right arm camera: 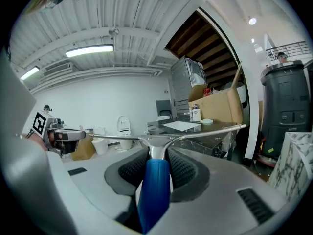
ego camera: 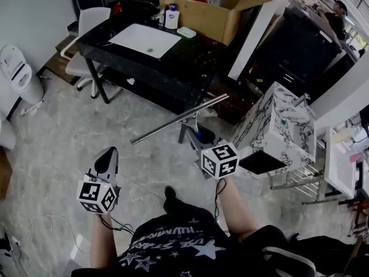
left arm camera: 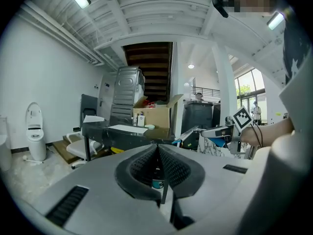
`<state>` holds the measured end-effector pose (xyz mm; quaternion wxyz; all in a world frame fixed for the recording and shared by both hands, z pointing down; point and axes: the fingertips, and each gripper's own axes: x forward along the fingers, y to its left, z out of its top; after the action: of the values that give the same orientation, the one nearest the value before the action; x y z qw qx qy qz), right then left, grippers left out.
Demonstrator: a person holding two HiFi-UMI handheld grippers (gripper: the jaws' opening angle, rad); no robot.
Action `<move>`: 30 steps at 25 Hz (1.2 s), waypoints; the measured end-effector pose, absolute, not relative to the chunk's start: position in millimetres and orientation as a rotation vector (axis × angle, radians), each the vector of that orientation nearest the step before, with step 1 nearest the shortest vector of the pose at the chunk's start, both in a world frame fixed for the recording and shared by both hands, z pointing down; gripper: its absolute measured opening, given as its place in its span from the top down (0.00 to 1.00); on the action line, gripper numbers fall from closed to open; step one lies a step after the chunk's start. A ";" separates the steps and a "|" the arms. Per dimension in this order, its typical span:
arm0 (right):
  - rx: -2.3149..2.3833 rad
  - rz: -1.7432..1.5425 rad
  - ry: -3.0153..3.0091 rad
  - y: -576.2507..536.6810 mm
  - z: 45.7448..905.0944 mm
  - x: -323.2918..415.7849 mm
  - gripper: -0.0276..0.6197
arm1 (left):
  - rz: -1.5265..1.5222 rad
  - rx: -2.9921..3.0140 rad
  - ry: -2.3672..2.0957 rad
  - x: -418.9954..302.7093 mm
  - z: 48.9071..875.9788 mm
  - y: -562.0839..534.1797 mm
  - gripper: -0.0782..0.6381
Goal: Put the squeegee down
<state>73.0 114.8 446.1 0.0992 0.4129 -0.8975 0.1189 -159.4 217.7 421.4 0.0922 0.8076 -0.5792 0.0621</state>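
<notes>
The squeegee (ego camera: 179, 119) has a long metal blade and a blue handle (right arm camera: 154, 192). My right gripper (ego camera: 193, 135) is shut on that handle and holds the blade level in the air above the floor, in front of the black table (ego camera: 190, 68). In the right gripper view the blade (right arm camera: 171, 136) runs across the frame just beyond the jaws. My left gripper (ego camera: 106, 160) hangs lower left over the marble floor, its jaws closed together with nothing between them (left arm camera: 157, 166).
The black table carries a white sheet (ego camera: 145, 40), bottles (ego camera: 171, 17) and a cardboard box (ego camera: 212, 10). A marble-patterned cabinet (ego camera: 277, 128) stands right of my right gripper. A white chair (ego camera: 86, 39) and a toilet (ego camera: 18, 71) are at the left.
</notes>
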 end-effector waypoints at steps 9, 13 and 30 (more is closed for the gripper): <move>1.202 0.344 -2.649 -9.8 448.8 78.9 0.75 | 0.183 2.396 -1.732 -149.0 421.5 99.4 0.87; 1.193 0.340 -2.652 -41.0 448.4 79.4 0.75 | 0.174 2.384 -1.741 -146.9 420.8 68.0 0.87; 1.295 0.364 -2.575 -163.2 470.0 76.7 0.75 | 0.167 2.432 -1.646 -159.3 439.3 -74.6 0.87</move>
<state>76.7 -163.2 470.0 0.1177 0.4427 -0.8801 0.1245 -159.3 -74.6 439.3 0.1001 0.8226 -0.5569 0.0564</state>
